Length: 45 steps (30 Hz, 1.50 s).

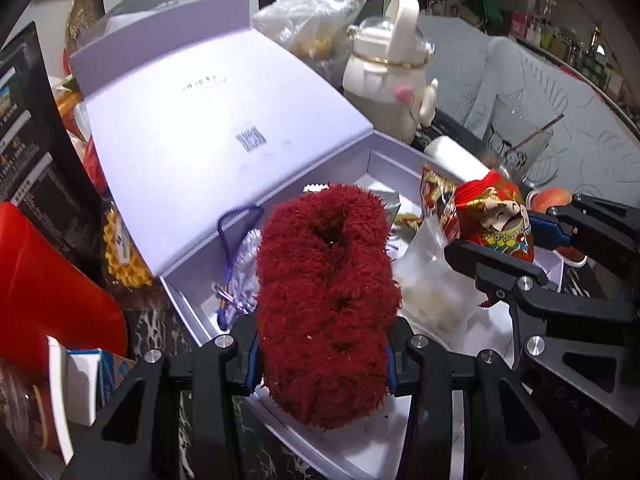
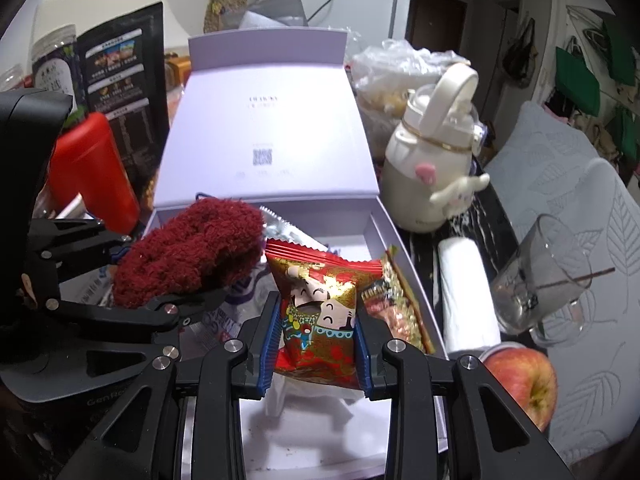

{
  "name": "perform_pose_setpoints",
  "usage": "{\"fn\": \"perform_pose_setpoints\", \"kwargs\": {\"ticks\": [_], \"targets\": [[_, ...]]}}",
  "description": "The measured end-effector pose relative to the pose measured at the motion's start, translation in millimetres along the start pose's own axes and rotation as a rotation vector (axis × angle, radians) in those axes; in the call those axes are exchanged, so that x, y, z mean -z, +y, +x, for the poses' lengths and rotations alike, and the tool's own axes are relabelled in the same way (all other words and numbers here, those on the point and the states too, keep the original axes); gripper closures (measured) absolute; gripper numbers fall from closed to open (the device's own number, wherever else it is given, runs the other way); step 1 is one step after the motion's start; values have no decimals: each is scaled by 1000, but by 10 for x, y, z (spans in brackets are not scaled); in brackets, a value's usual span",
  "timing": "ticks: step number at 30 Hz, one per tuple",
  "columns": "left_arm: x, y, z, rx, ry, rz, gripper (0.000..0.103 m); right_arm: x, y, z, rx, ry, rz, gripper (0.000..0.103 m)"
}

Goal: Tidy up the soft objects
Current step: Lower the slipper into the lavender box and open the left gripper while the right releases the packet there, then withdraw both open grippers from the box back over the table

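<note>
Two claws over one open lilac box (image 2: 372, 216), left claw (image 1: 322, 356) pinching one red fuzzy bundle (image 1: 326, 300), right claw (image 2: 316, 344) pinching one snack packet (image 2: 320, 312).

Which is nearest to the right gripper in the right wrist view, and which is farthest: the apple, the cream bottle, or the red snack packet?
1. Red snack packet: clamped between the right gripper fingers, over the lavender box.
2. Apple: just to the right, on the table.
3. Cream bottle: far back on the right, beyond the box.

A dark red fuzzy cloth (image 1: 326, 304), a red-and-gold cartoon-printed packet (image 2: 318, 320), a pale lilac box (image 1: 192, 128) and a black white-veined tabletop (image 2: 486, 216).
</note>
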<state>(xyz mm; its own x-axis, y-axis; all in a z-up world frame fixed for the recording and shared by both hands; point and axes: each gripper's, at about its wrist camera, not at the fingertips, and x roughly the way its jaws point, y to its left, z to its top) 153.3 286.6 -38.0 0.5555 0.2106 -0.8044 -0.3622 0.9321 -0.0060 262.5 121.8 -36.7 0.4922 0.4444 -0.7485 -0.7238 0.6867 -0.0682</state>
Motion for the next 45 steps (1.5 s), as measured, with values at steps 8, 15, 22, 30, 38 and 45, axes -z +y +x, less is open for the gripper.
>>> {"fn": "perform_pose_setpoints", "kwargs": {"ticks": [8, 15, 22, 30, 38, 45], "targets": [[66, -21, 159, -28, 55, 3, 59, 77, -22, 91, 17, 38, 3, 71], [81, -26, 226, -31, 96, 8, 53, 88, -21, 121, 29, 61, -2, 65], [76, -94, 275, -103, 130, 33, 31, 77, -13, 9, 72, 62, -5, 52], [4, -218, 34, -142, 71, 63, 29, 34, -55, -264, 104, 22, 9, 52], [-98, -322, -432, -138, -33, 76, 29, -63, -91, -716, 127, -60, 23, 52], [-159, -388, -987, -135, -135, 78, 29, -122, -83, -1225, 142, -152, 27, 52]]}}
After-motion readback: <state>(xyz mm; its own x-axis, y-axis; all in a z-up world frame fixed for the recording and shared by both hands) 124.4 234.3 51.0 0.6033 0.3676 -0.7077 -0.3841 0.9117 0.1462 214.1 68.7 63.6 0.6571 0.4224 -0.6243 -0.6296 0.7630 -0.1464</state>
